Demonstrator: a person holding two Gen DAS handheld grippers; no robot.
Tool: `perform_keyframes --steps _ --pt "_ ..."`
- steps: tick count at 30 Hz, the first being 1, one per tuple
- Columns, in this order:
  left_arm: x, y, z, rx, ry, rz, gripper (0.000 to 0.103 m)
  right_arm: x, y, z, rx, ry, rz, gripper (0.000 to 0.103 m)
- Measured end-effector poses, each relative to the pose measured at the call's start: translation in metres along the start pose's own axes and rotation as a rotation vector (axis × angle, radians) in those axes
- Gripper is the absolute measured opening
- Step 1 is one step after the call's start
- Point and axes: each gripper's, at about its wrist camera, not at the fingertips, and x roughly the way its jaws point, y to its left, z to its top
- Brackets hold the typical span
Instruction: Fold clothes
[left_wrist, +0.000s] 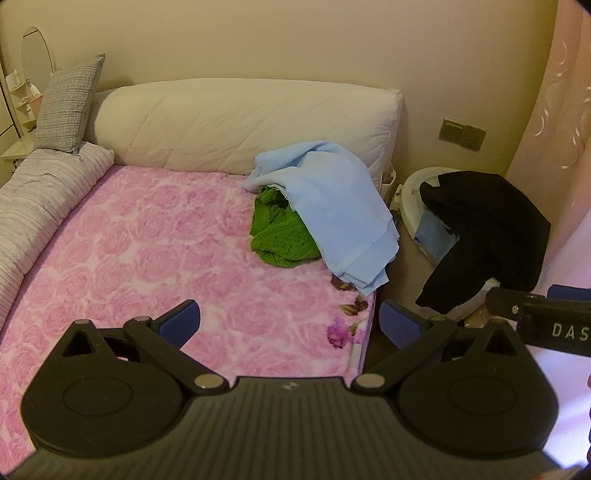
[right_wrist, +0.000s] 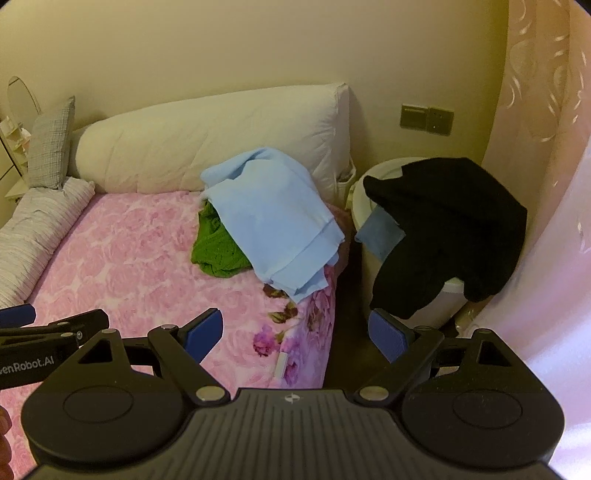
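While nothing is gripped: start, no fold begun
Left tool (left_wrist: 290, 321): spread, empty
Right tool (right_wrist: 295, 334): spread, empty
Next: reach blue garment (right_wrist: 273, 225) on bed (right_wrist: 129, 251)

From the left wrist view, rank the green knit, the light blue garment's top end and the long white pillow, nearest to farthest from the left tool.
1. green knit, on the bedspread, ahead and right.
2. light blue garment, draped over the knit; its top end lies further back.
3. long white pillow, against the wall.
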Motion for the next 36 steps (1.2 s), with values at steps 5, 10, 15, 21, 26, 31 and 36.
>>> perform_keyframes --steps 5,10,15,21,26,31,36 --pt "0.005 0.006 0.003 -0.004 0.000 -0.018 0.102 0.005 0.009 0.007 -0.004 0.005 -0.016 0.089" --pt "0.014 0.009 0.012 -0.007 0.008 -0.042 0.102 0.007 0.012 0.011 -0.008 0.002 -0.029 0.089" --pt "0.021 0.010 0.019 0.000 0.014 -0.058 0.102 0.010 0.012 0.014 -0.004 -0.001 -0.041 0.089" --pt "0.027 0.015 0.023 0.001 0.018 -0.068 0.102 0.012 0.013 0.019 -0.001 -0.010 -0.035 0.089" --pt "0.032 0.023 0.025 -0.013 0.030 -0.071 0.102 0.018 0.017 0.026 -0.006 -0.004 -0.031 0.089" --pt "0.038 0.032 0.027 -0.036 0.037 -0.066 0.102 0.027 0.023 0.033 -0.023 0.004 -0.028 0.089" --pt "0.044 0.036 0.032 -0.057 0.038 -0.068 0.102 0.033 0.030 0.040 -0.051 0.005 -0.022 0.089"
